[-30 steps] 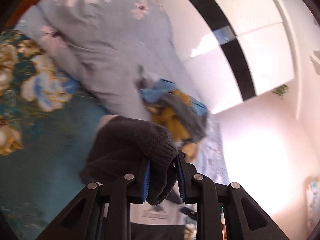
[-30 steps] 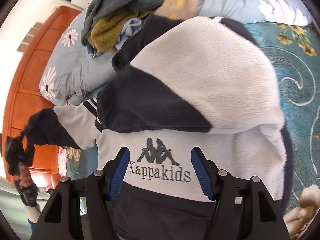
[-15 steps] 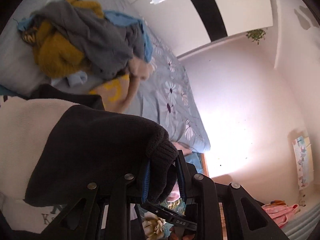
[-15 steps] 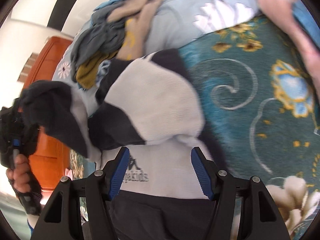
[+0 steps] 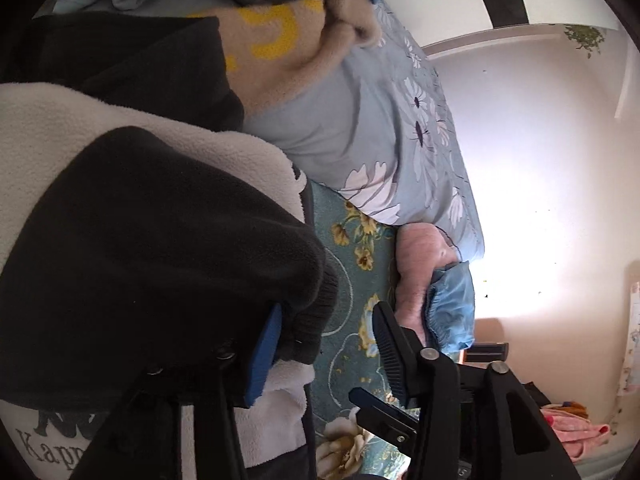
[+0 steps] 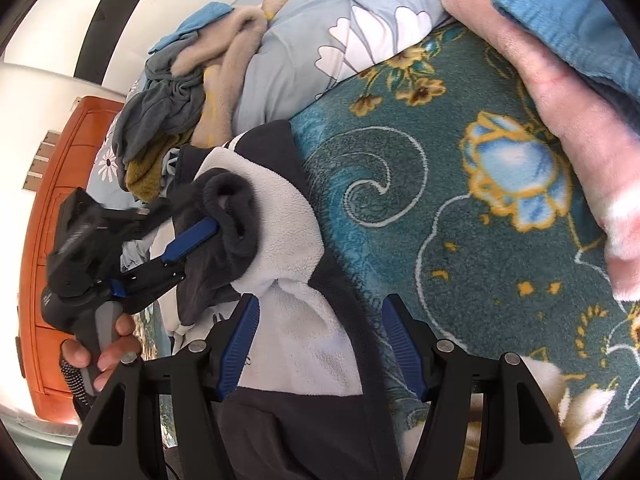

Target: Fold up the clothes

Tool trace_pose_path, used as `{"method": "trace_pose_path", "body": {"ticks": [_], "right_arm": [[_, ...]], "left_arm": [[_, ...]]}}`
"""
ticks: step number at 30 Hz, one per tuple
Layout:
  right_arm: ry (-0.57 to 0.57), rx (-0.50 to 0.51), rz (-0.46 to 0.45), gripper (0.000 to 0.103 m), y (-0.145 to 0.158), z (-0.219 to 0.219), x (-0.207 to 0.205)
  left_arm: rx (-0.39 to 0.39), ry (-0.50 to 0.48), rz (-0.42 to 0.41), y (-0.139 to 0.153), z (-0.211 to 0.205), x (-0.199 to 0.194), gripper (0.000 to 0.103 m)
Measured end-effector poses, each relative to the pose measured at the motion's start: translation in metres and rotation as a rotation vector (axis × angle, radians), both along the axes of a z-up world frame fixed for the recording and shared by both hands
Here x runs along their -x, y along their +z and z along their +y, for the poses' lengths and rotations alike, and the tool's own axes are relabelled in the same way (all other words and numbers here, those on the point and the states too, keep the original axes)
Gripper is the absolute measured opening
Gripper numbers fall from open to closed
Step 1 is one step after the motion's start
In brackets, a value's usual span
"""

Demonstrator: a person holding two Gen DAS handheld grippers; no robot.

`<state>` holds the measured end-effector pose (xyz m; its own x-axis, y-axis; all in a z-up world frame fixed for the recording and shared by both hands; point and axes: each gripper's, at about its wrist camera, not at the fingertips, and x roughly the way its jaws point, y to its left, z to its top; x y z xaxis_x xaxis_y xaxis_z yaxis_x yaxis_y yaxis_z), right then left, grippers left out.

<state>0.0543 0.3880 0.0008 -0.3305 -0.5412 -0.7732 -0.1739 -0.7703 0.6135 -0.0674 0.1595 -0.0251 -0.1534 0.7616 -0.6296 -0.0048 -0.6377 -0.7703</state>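
The fleece sweatshirt (image 6: 296, 264) lies on the teal flowered blanket (image 6: 460, 208), with the heap of unfolded clothes (image 6: 176, 100) just beyond its far end. You are on the sleeve fold: the dark sleeve (image 5: 160, 240) is laid across the white chest. Your left gripper (image 5: 324, 344) has just been opening; its jaws stand apart, the ribbed cuff (image 5: 316, 320) lying against one blue pad only, so it is let go, not held. Your right gripper (image 6: 318, 344) hangs over the near hem, jaws wide and holding nothing. Next, I judge, you draw the left gripper clear without dragging the cuff, then take the hem. Below the sleeve, the chest print (image 5: 48, 444) reads "Kapp", the rest hidden.
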Motion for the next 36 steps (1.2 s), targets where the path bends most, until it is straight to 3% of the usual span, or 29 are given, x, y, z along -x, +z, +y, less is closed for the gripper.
{"method": "trace_pose_path", "body": {"ticks": [5, 9, 10, 12, 15, 18, 20, 21, 23, 28, 33, 36], "right_arm": [[0.049, -0.008, 0.029, 0.065, 0.006, -0.017, 0.013], [0.106, -0.034, 0.082, 0.065, 0.016, -0.043, 0.037], [0.115, -0.041, 0.095, 0.065, 0.017, -0.049, 0.043], [0.122, -0.051, 0.110, 0.065, 0.017, -0.060, 0.055], [0.101, -0.064, 0.091, 0.065, 0.012, -0.070, 0.069], [0.072, -0.059, 0.064, 0.061, 0.011, -0.078, 0.075], [0.063, -0.073, 0.051, 0.043, 0.013, -0.084, 0.078], [0.067, -0.087, 0.053, 0.028, 0.016, -0.087, 0.079], [0.094, -0.114, 0.097, 0.022, 0.031, -0.094, 0.078], [0.156, -0.127, 0.334, 0.015, 0.081, -0.098, 0.058], [0.107, -0.240, 0.100, 0.015, 0.016, -0.083, 0.066], [0.053, -0.204, 0.058, 0.015, -0.002, -0.075, 0.068]], "left_arm": [[0.048, 0.024, 0.107, 0.033, -0.050, -0.020, 0.060], [0.289, 0.162, 0.181, 0.043, -0.131, -0.048, 0.062], [0.361, 0.209, 0.183, 0.040, -0.154, -0.056, 0.063], [0.429, 0.283, 0.139, 0.028, -0.196, -0.068, 0.063], [0.417, 0.383, 0.039, -0.002, -0.245, -0.081, 0.063], [0.413, 0.415, -0.018, -0.025, -0.263, -0.089, 0.063], [0.397, 0.417, -0.029, -0.034, -0.267, -0.092, 0.063], [0.392, 0.418, -0.028, -0.036, -0.268, -0.093, 0.063], [0.390, 0.417, -0.022, -0.039, -0.268, -0.094, 0.063], [0.404, 0.412, 0.007, -0.039, -0.267, -0.100, 0.063], [0.391, 0.411, 0.009, -0.040, -0.271, -0.106, 0.063], [0.396, 0.392, 0.002, -0.037, -0.272, -0.108, 0.063]]}}
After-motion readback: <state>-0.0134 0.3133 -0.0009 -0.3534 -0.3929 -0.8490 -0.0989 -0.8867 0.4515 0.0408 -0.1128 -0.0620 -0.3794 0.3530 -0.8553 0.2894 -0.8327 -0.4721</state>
